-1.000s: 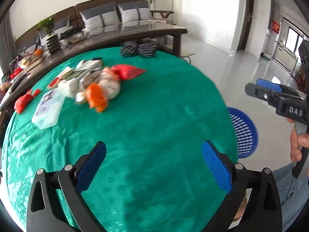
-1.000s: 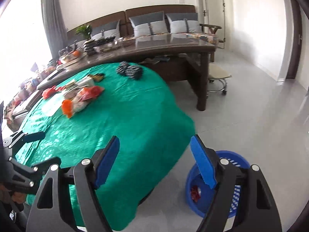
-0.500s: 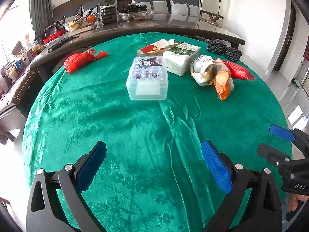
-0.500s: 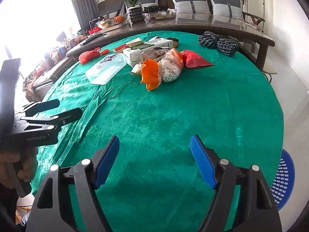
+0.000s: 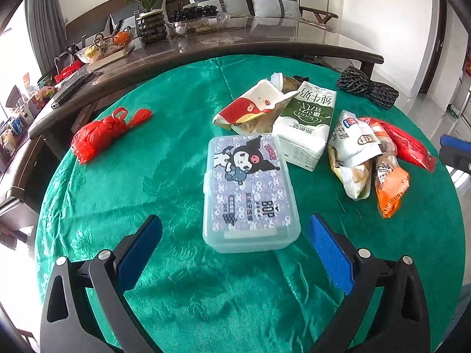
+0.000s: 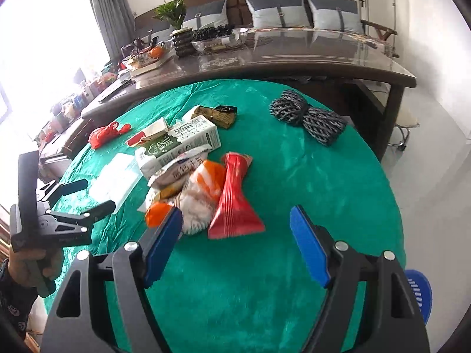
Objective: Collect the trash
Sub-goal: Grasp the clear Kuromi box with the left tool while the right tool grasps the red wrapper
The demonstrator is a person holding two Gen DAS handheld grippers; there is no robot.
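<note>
Right hand-held gripper (image 6: 234, 247) closing, empty, above flat red foil wrapper (image 6: 234, 206); left hand-held gripper (image 5: 235, 253) held apart, empty. Thin wrapper could be missed, green bench cloth (image 6: 309, 182) pinched.

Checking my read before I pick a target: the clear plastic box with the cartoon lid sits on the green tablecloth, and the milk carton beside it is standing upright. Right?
Not quite. The milk carton is lying on its side, not upright; the left wrist view shows its printed face turned up. The rest holds: the clear plastic box with the cartoon lid sits on the green tablecloth, with the carton beside it.
</note>
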